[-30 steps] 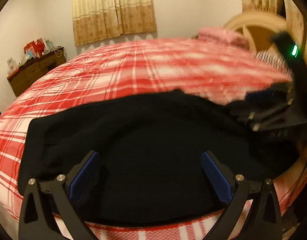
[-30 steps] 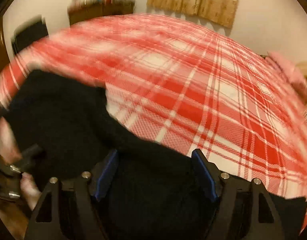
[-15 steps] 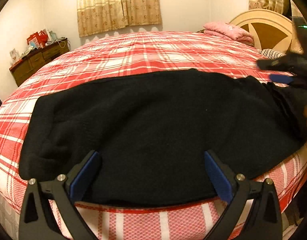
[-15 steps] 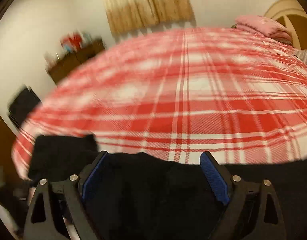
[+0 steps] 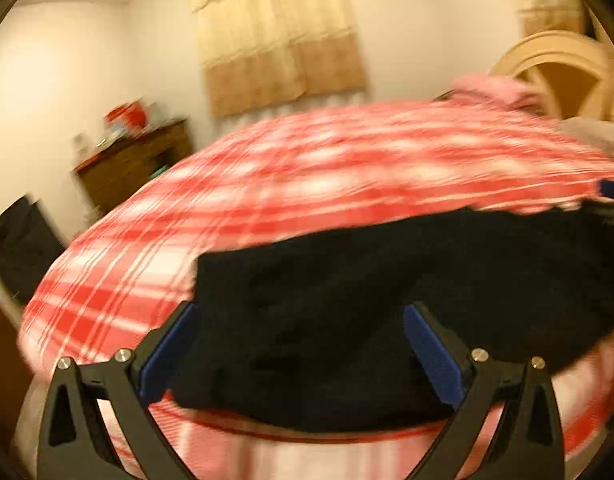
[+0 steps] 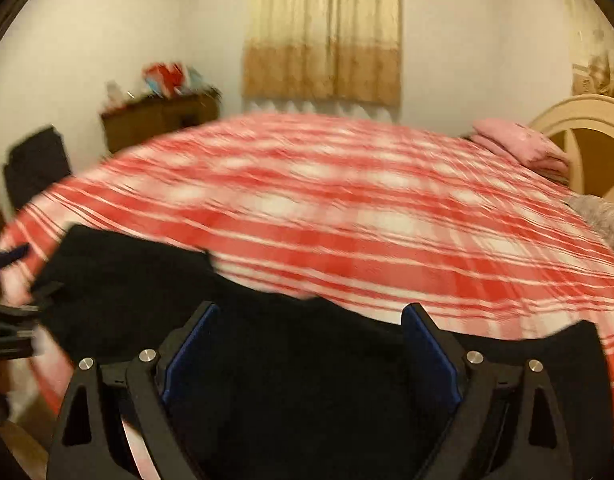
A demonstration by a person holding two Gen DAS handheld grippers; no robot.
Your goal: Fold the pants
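Observation:
The black pants [image 5: 387, 300] lie flat along the near edge of a bed with a red and white plaid cover [image 5: 327, 168]. My left gripper [image 5: 299, 344] is open over the pants near their left end, holding nothing. In the right wrist view the pants [image 6: 147, 292] stretch across the near edge, and my right gripper [image 6: 309, 356] is open above them, holding nothing. The right gripper's blue tip [image 5: 613, 190] shows at the far right of the left wrist view. The left gripper [image 6: 7, 308] shows at the left edge of the right wrist view. Both views are motion-blurred.
A wooden dresser [image 6: 159, 120] with clutter stands against the far wall under a beige curtain [image 6: 327, 32]. A dark chair [image 6: 35, 164] stands left of the bed. A pink folded cloth [image 6: 519, 148] and the cream headboard [image 6: 587, 136] are at the right.
Both grippers have swung: the left view has shifted left along the pants toward their end, the right view has turned to face across the bed. The pants lie as before.

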